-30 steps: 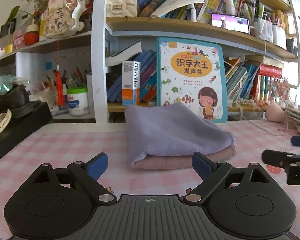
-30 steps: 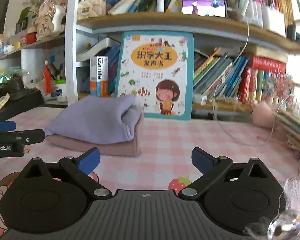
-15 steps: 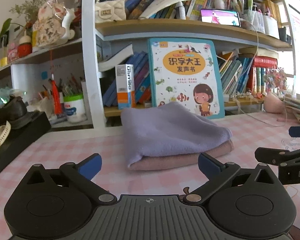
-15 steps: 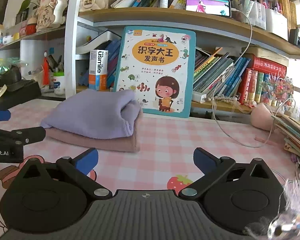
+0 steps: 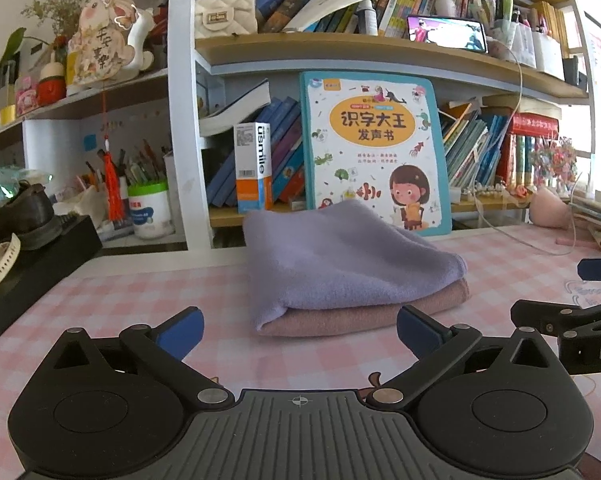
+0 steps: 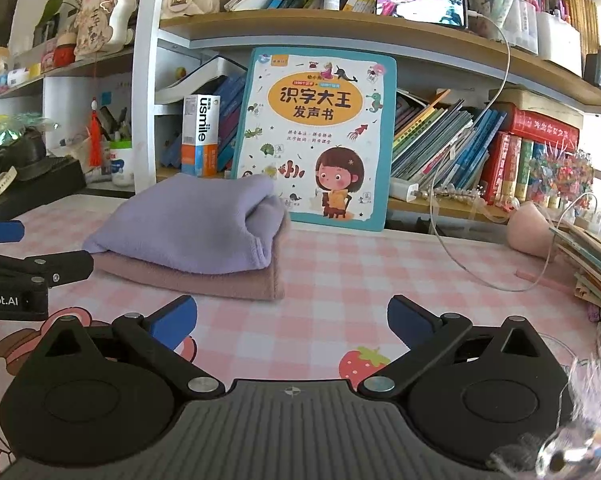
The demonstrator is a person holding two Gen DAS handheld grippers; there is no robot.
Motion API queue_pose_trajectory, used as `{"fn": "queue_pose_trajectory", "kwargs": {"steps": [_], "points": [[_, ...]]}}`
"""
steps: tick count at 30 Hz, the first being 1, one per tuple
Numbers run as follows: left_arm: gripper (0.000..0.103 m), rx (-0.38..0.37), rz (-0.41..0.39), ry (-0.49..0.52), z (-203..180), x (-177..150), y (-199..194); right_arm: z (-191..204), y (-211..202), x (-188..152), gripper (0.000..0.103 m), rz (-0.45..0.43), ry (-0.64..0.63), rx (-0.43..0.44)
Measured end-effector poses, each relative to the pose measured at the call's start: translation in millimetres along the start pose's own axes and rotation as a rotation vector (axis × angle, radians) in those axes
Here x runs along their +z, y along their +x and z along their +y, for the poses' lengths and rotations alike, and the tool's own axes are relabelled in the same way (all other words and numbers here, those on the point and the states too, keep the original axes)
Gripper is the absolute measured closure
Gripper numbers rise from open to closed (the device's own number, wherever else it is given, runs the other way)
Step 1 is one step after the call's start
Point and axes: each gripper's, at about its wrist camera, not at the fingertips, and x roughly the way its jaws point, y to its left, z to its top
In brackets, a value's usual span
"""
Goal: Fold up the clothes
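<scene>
A folded lilac cloth [image 5: 340, 256] lies on top of a folded pink cloth [image 5: 360, 312] on the pink checked tablecloth [image 5: 100, 304]. The stack also shows in the right wrist view, lilac [image 6: 188, 228] over pink [image 6: 204, 280]. My left gripper [image 5: 298, 326] is open and empty, just in front of the stack and apart from it. My right gripper [image 6: 292, 316] is open and empty, to the right front of the stack. Each gripper shows at the edge of the other's view.
A large children's book [image 5: 372, 152] stands behind the stack against a crowded bookshelf [image 5: 380, 48]. A black box with a shoe [image 5: 24, 220] is at the left. A white cable [image 6: 460, 248], a pink pouch [image 6: 528, 232] and stacked books [image 6: 592, 264] lie at the right.
Both grippers have drawn back slightly and tilted up; the stack sits a little further away. The cloths have not moved. Both grippers stay open.
</scene>
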Motion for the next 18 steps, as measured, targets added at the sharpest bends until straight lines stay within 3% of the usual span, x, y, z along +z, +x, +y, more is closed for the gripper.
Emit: {"fn": "queue_pose_trajectory", "kwargs": {"steps": [18], "points": [[0.000,-0.004,-0.006,-0.001,0.3,0.7,-1.0,0.4,0.8,-0.2,0.001,0.006,-0.001,0.002]]}}
